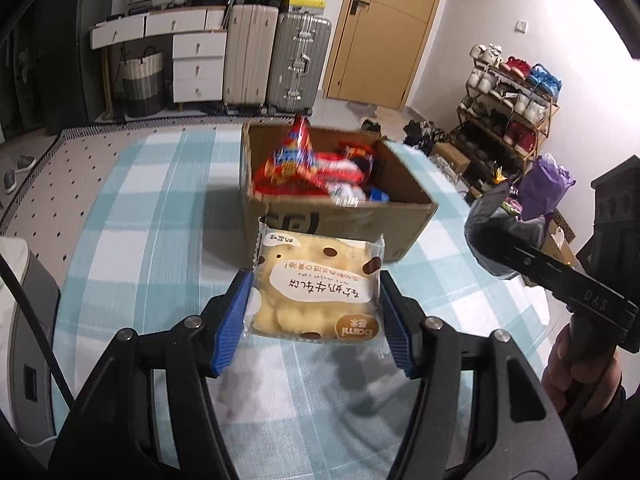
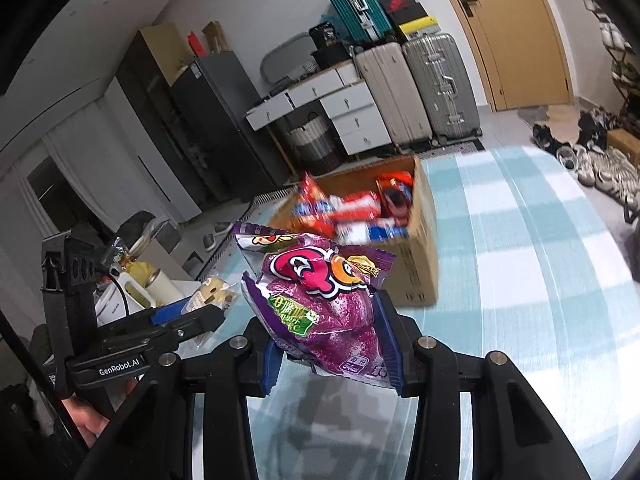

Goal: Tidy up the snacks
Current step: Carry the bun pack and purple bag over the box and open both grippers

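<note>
My left gripper [image 1: 316,316] is shut on a clear packet of pale yellow bread [image 1: 316,284], held above the checked cloth just in front of a cardboard box [image 1: 340,220]. The box holds several red and blue snack packets [image 1: 316,164]. In the right wrist view my right gripper [image 2: 332,344] is shut on a purple snack bag [image 2: 324,300], lifted off the cloth, with the box [image 2: 416,256] beyond it. The left gripper with its bread [image 2: 212,292] shows at the left of that view. The right gripper's purple bag [image 1: 544,188] appears at the right edge of the left wrist view.
A blue and white checked cloth [image 2: 520,264] covers the surface. Suitcases [image 1: 276,60], white drawers [image 1: 196,60] and a wooden door [image 1: 384,28] stand at the back. A shoe rack [image 1: 508,96] is at the right. A person's hand [image 1: 576,368] holds the right gripper's handle.
</note>
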Demonstrator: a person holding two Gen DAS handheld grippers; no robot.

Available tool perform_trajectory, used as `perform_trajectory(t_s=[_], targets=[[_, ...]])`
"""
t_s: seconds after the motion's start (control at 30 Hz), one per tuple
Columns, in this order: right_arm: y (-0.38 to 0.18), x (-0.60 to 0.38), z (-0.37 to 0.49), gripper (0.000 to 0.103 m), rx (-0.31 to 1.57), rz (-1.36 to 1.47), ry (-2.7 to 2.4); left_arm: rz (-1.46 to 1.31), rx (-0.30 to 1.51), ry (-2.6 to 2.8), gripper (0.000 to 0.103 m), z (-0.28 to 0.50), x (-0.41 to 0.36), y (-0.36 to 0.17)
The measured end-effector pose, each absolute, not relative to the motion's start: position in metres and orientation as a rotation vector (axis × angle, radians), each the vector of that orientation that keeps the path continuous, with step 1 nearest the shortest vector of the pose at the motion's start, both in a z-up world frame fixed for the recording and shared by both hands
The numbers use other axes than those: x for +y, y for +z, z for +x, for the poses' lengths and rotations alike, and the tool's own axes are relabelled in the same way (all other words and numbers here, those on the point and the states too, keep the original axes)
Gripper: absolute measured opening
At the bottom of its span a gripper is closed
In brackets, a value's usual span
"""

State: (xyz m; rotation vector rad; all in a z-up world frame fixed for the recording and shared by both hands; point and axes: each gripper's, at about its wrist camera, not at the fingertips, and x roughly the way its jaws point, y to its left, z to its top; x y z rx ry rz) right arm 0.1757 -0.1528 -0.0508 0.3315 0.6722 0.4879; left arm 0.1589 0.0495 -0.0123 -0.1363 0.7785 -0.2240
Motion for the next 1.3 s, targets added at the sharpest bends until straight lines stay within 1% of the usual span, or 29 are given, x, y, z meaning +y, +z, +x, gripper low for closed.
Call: perform_trajectory(t_s=[0.4, 0.73, 1.07, 1.3], targets=[[0.015, -0.146, 0.215, 0.042, 0.611, 0.290, 0.521, -0.085, 0.698, -0.257, 0.058, 0.192, 0.031, 0.053], [0.031, -0.142, 0.261, 0.042, 0.624, 0.282, 0.515, -0.095, 0.703, -0.268, 0.059, 0.255, 0.018, 0.086], [0.040, -0.141, 0.306, 0.042, 0.640, 0.274, 0.502, -0.100, 0.734, -0.274, 0.059, 0.327, 0.007, 0.095], [0.032, -0.137, 0.338, 0.042, 0.668, 0.260, 0.491, -0.127, 0.791, -0.278, 0.059, 0.370, 0.008, 0.068]])
